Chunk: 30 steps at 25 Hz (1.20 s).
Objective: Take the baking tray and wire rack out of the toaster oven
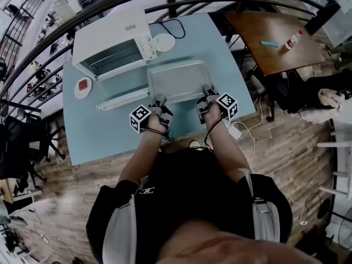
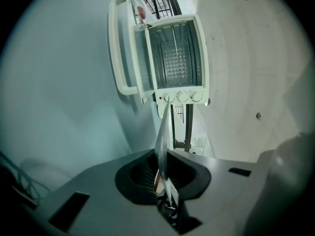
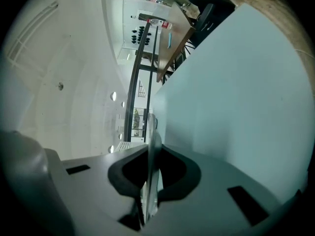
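I hold a shallow metal baking tray [image 1: 177,80] flat above the light blue table [image 1: 99,131], in front of the white toaster oven [image 1: 110,34]. My left gripper [image 1: 160,101] is shut on the tray's near left rim and my right gripper [image 1: 208,91] on its near right rim. In the left gripper view the tray's rim [image 2: 162,141] runs edge-on between the jaws, and beyond it stands the oven [image 2: 197,58] with its door [image 2: 123,48] open. A wire grid shows inside the oven [image 2: 175,63]. The tray's rim [image 3: 153,151] stands edge-on in the right gripper view too.
The oven door [image 1: 122,98] lies open just left of the tray. A white plate [image 1: 163,42] sits right of the oven and a small dish [image 1: 83,87] to its left. A white adapter [image 1: 235,130] with cables is at the table's near right corner. A brown table [image 1: 275,37] stands to the right.
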Tool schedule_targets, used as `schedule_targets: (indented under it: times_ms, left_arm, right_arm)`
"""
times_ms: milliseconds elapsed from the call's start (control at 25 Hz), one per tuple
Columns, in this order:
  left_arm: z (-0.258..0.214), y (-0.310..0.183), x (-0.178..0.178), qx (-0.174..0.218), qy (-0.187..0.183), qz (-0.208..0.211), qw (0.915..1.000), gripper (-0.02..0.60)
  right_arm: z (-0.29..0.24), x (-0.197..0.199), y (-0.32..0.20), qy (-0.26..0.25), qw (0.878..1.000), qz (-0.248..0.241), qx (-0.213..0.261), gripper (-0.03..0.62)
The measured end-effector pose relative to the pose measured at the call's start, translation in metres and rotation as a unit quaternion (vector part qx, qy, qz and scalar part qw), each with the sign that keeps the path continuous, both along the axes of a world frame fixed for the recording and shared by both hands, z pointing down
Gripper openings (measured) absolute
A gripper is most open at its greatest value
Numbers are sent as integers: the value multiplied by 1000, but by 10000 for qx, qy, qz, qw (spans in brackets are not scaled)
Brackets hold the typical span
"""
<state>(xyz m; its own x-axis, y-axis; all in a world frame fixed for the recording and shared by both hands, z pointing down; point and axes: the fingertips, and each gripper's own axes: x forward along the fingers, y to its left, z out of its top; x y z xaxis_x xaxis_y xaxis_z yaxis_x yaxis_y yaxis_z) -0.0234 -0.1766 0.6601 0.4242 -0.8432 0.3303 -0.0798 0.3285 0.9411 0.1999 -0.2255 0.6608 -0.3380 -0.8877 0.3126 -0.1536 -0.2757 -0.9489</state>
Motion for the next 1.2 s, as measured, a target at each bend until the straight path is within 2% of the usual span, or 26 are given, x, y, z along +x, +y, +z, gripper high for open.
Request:
schedule_targets:
  times_ms: [160,400,760,1040,1200]
  left_arm:
    - [12,3,37,-69,-3,80,9999,46]
    - [37,14,60,-301,-36,34,9995,48]
    - [60,23,66,-544,-106,-1,9985,49]
    - [72,25,67,-758,-219,61,9969,54]
    - [78,25,66,-883,-124,-24,9960,54]
  right_arm:
    - [8,37,3,228,9997,-79,11,27]
    - [36,60,13,324,9987,-221,-320,29]
    - [66,65,19,537,9953,-488,-638,37]
    - [79,64,21,958,9892,-743,-829,52]
    - [80,63,18,1416,9821,-945,-800,66]
